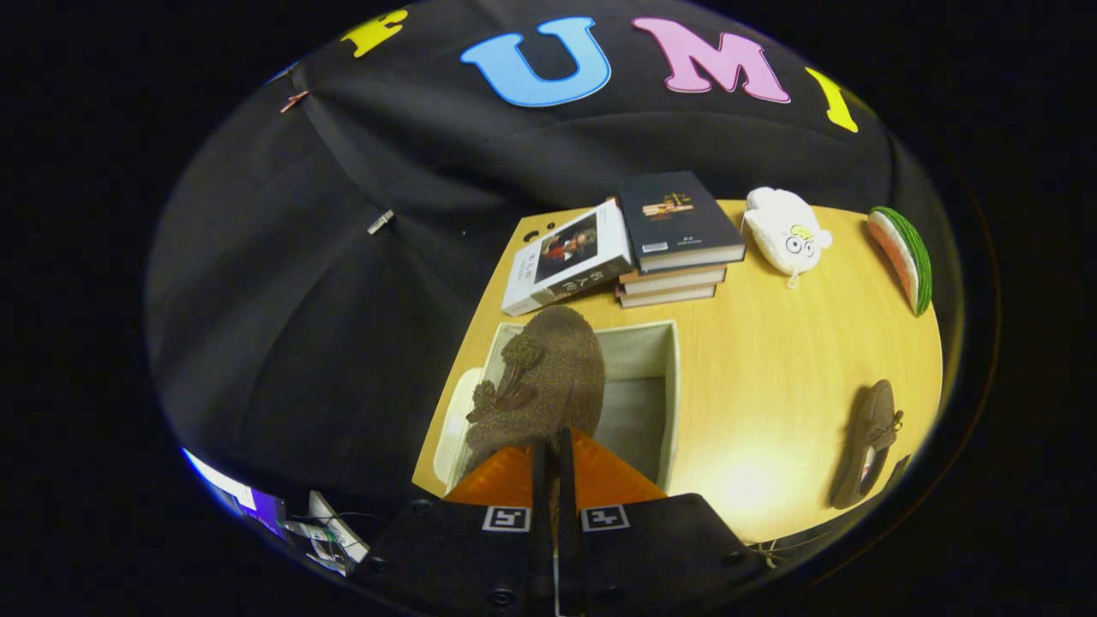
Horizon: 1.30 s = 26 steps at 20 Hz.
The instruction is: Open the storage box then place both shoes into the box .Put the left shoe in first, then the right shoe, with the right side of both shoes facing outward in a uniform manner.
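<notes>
The gripper (553,446) had its two fingers drawn almost together, leaving only a thin slit, and they were clamped on the heel end of a brown fuzzy-textured shoe with a darker bow on its upper (542,381). That shoe hung toe-forward just ahead of the fingers, over the left half of an open, pale grey rectangular fabric storage box (664,377). Whether the shoe's sole touched the box floor could not be told. The box's grey floor and far wall showed to the right of the held shoe. A pale rounded piece, possibly the box's lid (454,420), lay against the box's left side at the table's left edge.

The box sat on a light wooden table (771,377), close to its near-left corner. The second brown shoe, with laces (867,441), lay on its side near the table's right edge, well apart from the box. Beyond the box, toward the table's far edge, a stack of books with a dark-covered one on top (677,223) stood beside a white-covered book (570,257). A white plush toy with cartoon eyes (784,230) and a watermelon-slice cushion (904,253) rested near the far-right corner.
</notes>
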Motion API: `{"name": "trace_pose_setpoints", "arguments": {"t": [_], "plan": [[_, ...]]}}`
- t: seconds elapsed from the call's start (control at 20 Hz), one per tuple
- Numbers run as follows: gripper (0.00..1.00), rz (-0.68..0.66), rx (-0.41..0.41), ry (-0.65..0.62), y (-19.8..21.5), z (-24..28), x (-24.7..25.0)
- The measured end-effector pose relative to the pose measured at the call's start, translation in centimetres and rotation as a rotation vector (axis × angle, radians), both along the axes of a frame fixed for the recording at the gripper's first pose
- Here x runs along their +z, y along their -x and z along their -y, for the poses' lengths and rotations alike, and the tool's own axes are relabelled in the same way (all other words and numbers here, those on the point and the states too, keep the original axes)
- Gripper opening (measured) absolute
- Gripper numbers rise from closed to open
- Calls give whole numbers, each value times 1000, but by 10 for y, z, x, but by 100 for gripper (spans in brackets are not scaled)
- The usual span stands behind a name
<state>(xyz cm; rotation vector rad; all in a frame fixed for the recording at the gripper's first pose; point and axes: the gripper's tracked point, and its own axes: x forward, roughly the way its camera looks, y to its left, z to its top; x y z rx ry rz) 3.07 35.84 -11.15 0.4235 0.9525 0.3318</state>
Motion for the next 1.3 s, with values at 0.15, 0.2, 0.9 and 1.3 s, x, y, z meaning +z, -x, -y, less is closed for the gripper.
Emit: {"name": "trace_pose_setpoints", "arguments": {"t": [0.15,0.2,0.9,1.3], "plan": [[7,-74,12,12,-4,-21,-17],[7,-106,14,12,-6,-26,-22],[37,-265,131,-78,12,-76,-38],[97,-158,154,-129,23,-48,-7]]}}
